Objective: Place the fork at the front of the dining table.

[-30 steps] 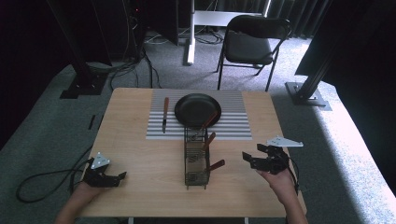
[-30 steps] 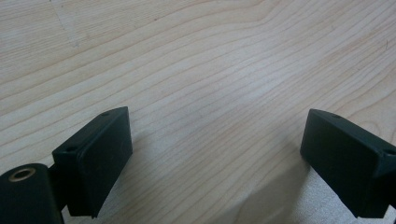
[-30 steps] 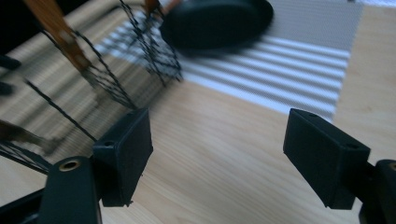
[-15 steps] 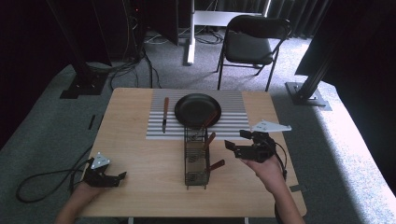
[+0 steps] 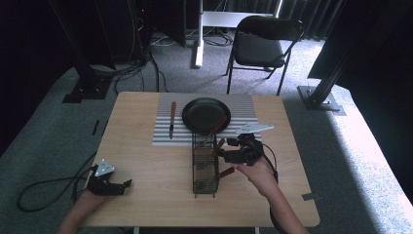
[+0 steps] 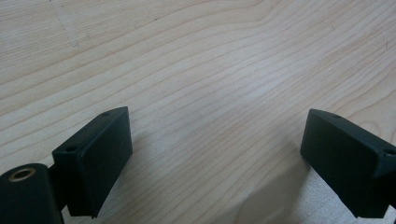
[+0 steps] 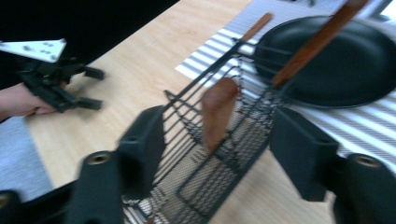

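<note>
1. Wooden table seen from the high view: a striped grey-and-white mat lies across its far half, with a black pan on it and a brown-handled knife lying just left of the pan.
2. High view again: a black wire basket stands near the table's middle, its far end touching the mat's near edge. Brown handles stick out of its right side.
3. High view, right side: the right gripper is held just beside the basket's right wall, level with those handles, jaws apart. The left gripper rests at the near left corner of the table, well apart from the basket, jaws also apart.
4. Left gripper view: both black jaws stand wide apart over bare pale wood, with nothing between them.
5. Right gripper view: the picture is somewhat blurred. The jaws are spread, and between them, a little farther off, a rounded brown handle rises out of the basket; I cannot tell whether either jaw touches it.
6. Right gripper view, farther off: a long wooden handle leans across the pan, the knife lies on the mat, and the left gripper sits at the left in a hand.
</note>
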A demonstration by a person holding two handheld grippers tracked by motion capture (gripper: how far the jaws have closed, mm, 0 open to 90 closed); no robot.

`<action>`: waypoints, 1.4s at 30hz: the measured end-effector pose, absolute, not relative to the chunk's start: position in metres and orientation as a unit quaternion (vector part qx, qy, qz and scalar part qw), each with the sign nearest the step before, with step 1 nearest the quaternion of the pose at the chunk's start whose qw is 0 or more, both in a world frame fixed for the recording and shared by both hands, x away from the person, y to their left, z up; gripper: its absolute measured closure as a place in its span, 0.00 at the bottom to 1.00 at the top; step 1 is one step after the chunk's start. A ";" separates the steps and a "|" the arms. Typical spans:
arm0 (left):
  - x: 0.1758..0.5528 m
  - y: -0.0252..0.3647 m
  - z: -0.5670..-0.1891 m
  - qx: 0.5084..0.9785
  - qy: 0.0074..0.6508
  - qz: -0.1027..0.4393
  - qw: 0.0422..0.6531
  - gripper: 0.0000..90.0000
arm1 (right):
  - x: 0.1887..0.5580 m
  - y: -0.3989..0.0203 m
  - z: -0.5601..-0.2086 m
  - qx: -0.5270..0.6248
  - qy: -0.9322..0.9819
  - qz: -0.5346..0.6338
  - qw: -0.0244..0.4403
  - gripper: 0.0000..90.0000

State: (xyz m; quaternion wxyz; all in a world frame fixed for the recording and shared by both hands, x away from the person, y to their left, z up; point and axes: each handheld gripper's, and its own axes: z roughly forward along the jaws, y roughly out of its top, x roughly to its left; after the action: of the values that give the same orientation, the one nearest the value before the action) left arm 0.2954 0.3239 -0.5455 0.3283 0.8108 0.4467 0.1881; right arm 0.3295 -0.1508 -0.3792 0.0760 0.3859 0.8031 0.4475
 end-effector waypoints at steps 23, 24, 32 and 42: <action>0.296 0.325 -0.545 0.807 0.454 0.192 0.326 0.10 | 0.337 -0.147 -0.388 0.394 0.798 0.452 0.065 0.84; 0.297 0.325 -0.545 0.806 0.456 0.192 0.326 0.10 | 0.337 -0.148 -0.388 0.389 0.798 0.455 0.066 0.84; 0.297 0.325 -0.545 0.804 0.459 0.193 0.325 0.10 | 0.333 -0.147 -0.368 0.380 0.795 0.463 0.090 0.84; 0.297 0.325 -0.545 0.804 0.459 0.194 0.324 0.10 | 0.317 -0.151 -0.327 0.349 0.796 0.481 0.115 0.84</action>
State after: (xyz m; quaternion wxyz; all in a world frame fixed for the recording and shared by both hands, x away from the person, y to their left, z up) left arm 0.2969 0.3254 -0.5452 0.3237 0.8043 0.4591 0.1937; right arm 0.3170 -0.1511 -0.3274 0.1153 0.3489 0.7962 0.4808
